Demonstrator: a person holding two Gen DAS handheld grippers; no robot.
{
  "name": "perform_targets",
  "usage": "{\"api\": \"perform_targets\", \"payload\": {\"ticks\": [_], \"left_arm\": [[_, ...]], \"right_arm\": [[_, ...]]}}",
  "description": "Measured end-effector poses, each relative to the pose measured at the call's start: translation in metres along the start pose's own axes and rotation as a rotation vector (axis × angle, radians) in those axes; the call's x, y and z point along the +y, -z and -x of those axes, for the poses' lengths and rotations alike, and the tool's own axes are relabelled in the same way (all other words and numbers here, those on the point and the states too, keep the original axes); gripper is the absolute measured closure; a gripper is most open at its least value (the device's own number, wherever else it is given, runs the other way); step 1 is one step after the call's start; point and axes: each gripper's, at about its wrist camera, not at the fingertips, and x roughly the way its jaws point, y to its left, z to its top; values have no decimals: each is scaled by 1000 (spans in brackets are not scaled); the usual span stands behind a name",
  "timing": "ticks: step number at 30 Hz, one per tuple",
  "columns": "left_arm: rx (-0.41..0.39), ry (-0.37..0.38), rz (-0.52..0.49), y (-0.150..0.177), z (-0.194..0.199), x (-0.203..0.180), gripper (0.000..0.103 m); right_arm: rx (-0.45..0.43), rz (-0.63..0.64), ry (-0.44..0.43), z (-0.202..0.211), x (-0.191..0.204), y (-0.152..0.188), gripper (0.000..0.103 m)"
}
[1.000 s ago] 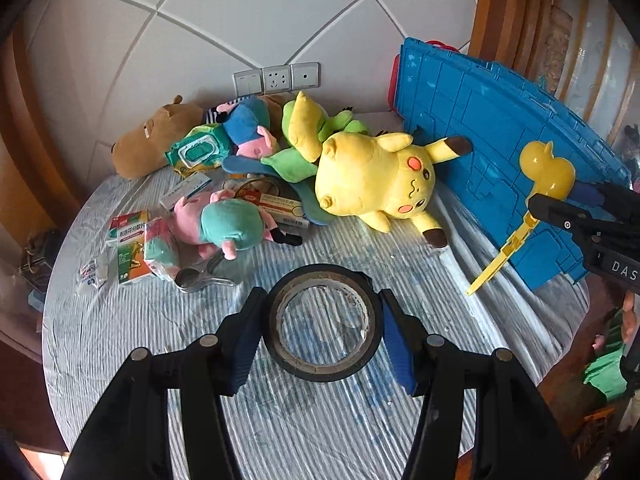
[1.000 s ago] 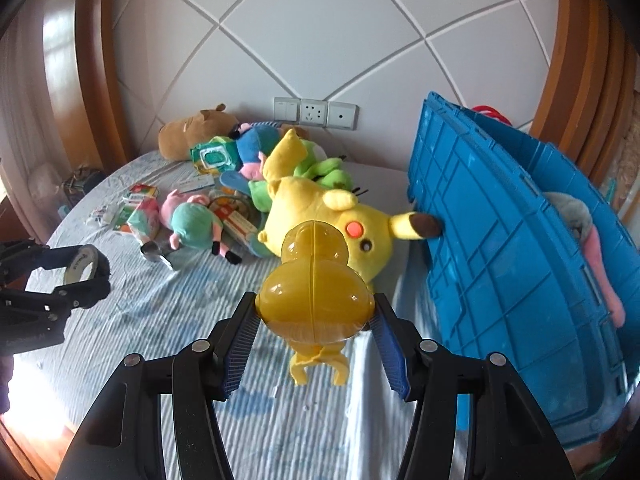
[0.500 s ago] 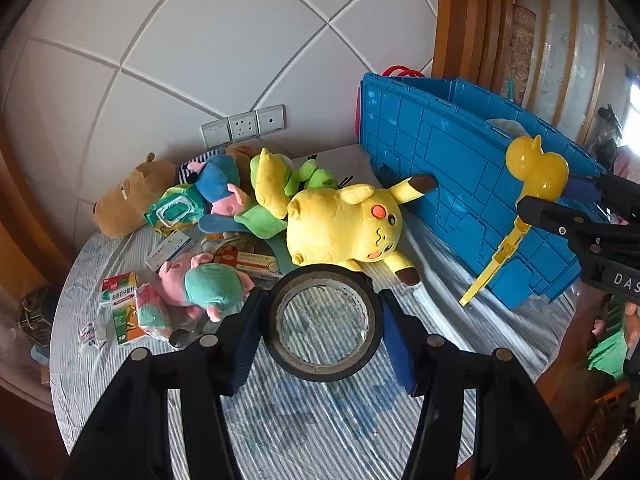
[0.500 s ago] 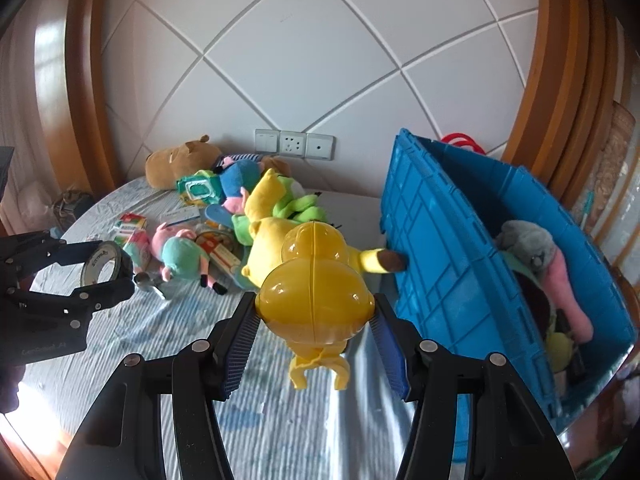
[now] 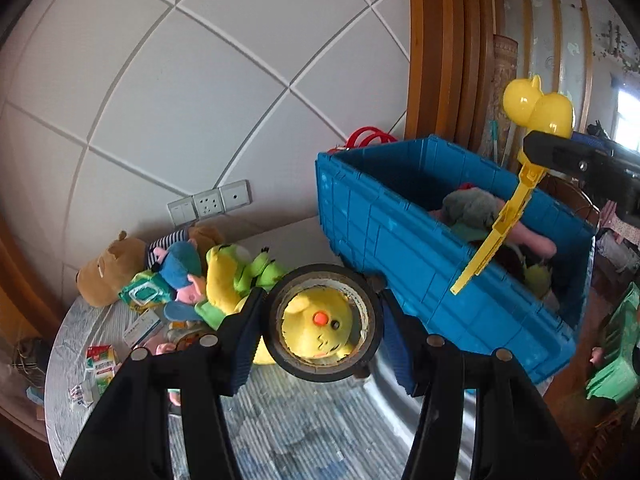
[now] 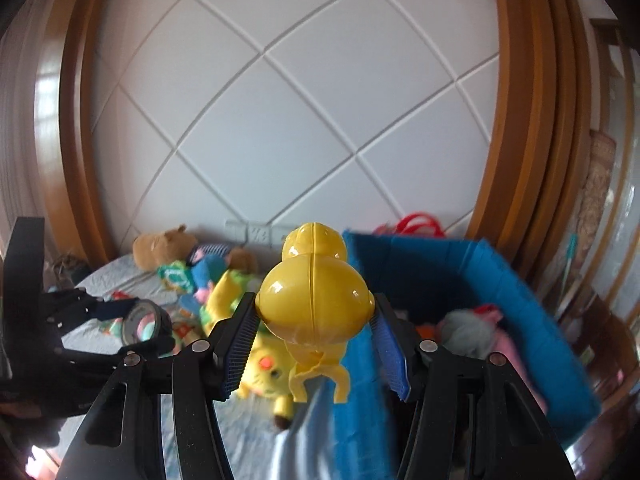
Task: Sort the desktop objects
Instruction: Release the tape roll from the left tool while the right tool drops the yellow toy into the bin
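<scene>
With the right gripper [image 6: 316,346] clamped on the yellow duck-shaped snowball mould [image 6: 316,300] above the blue crate [image 5: 432,248] and the left gripper [image 5: 324,334] clenching a black tape roll [image 5: 324,326] short of it, each should clear the rim before letting go.

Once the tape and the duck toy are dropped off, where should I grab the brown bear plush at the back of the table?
Take the brown bear plush across its head with the hand-held gripper, coming from above on the open table side. It lies on its side at the table's far-left edge, head bare and rounded, while its striped body is tucked against the blue-dressed pig plush, so the torso seems crowded.
</scene>
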Motion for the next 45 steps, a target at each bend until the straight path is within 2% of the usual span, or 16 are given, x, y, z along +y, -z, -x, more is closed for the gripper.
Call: {"api": "perform_targets", "payload": {"ticks": [3,6,11,16,22,28,29,30,31,32,33,41,45], "left_arm": [[-24,18,0,-37,-14,-42,48],[-23,49,4,-66,-37,-81,48],[26,78,-22,-100,-96,-146,48],[129,65,-61,-107,-161,-190,48],[219,22,-74,-100,-209,-202,48],[249,1,-66,-94,-221,-200,48],[252,-3,-65,-94,-221,-200,43],[250,-11,-64,-94,-221,-199,37],[248,-18,-64,-94,-221,-199,25],[244,-21,-66,-94,-220,-199,21],[241,-24,-68,-94,-219,-200,21],[242,-36,-64,-91,-211,-198,21],[240,-40,-66,-90,-208,-197,21]], "right_arm": [[-41,1,20,11,-50,-20,48],[-11,5,48,6,-101,-30,48],[84,-27,64,-32,-179,-14,48],[190,-34,54,-80,-225,11,48],[274,-23,24,-132,-244,30,47],[267,-14,23,-148,-251,27,47],[268,-15,25,-150,-251,27,46],[268,-16,28,-152,-251,27,39],[269,-17,30,-154,-251,28,34],[269,-18,32,-156,-251,28,23],[266,-19,33,-155,-251,27,13],[235,-27,41,-144,-248,22,6],[235,-27,47,-140,-246,23,6]]}}
